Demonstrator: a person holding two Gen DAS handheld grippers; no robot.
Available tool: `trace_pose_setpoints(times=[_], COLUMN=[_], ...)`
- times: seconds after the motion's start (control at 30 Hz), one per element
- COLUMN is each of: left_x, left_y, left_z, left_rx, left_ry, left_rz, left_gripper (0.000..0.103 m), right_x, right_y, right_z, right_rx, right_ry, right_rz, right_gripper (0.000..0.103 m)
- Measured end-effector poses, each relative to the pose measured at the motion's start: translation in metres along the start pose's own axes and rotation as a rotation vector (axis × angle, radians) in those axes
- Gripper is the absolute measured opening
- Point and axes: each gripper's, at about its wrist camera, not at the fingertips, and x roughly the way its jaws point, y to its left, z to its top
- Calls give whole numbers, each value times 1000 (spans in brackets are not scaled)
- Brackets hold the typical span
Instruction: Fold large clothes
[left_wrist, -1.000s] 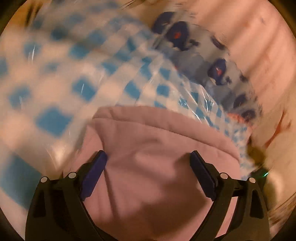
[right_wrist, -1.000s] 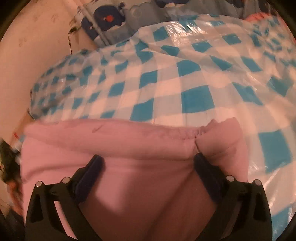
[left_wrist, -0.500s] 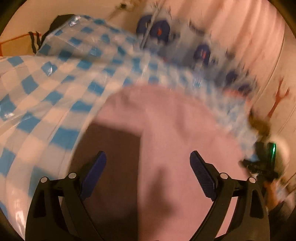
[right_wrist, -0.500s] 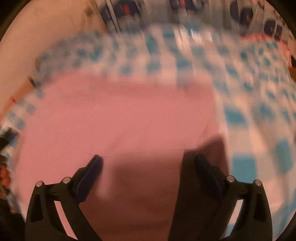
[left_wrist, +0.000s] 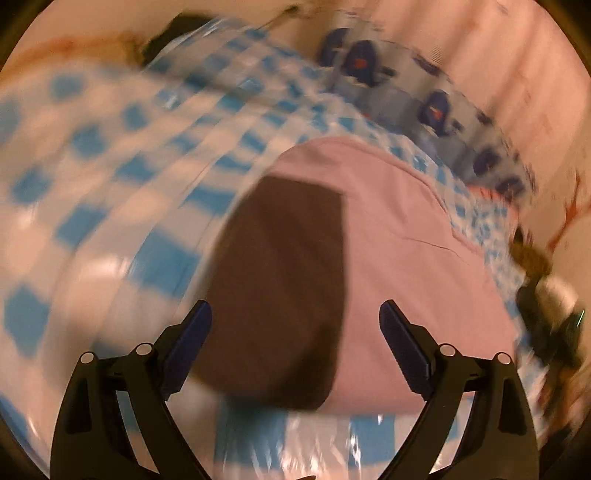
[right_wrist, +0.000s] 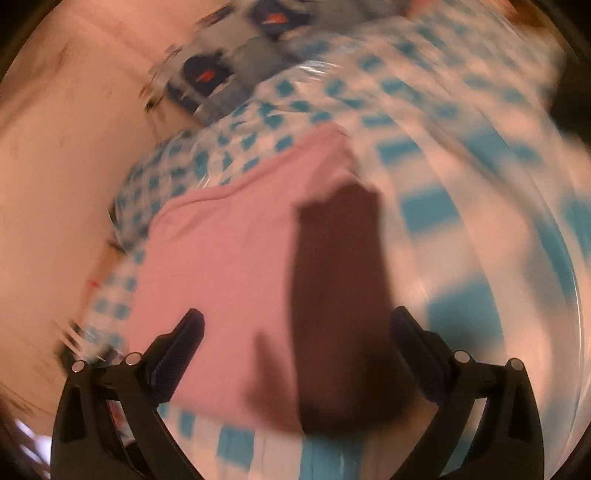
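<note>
My left tongs (left_wrist: 295, 328) hang wide open with nothing between the blue pads, looking down on the pink garment (left_wrist: 399, 236). It lies flat on the blue-and-white checked cover (left_wrist: 110, 206), filling the middle of the view and reaching toward 2 o'clock. A dark shadow falls across its left part, at about 10 o'clock from the tongs. The near hem runs straight across below the tongs, and the far edge is rounded by the lens.

My right tongs (right_wrist: 295, 339) are also spread wide and empty. From here the pink garment (right_wrist: 221, 258) sits at 11 o'clock, a tidy four-sided shape with a doubled edge along the top, and a dark shadow stripe at 12 o'clock.

I judge the fold well along: the cloth already forms a compact rectangle, no sleeves or loose ends stick out, and both tongs are clear of it. What may remain is one more fold to halve it, or a smoothing pass; the blur keeps me from telling how many layers there are.

The garment looks like soft, matte knit, thick enough to hold a crisp edge. The cover is glossy, crinkly plastic with bright glints. At the far edge, near 1 o'clock in the left view, lies grey bedding (left_wrist: 402, 88) with dark blue patches.
</note>
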Motion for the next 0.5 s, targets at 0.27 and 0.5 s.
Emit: trace_pose_setpoints(times=[0.27, 0.5], left_x=[20, 43], left_y=[46, 28], left_z=[-14, -23], left_rx=[-208, -129], left_ry=[163, 238], left_rz=[-97, -76], left_gripper=[88, 88], right_x=[12, 28], right_y=[-54, -35], right_z=[-32, -29], right_rx=[250, 121], right_ry=[77, 82], right_rz=[239, 36], right_gripper=[97, 97])
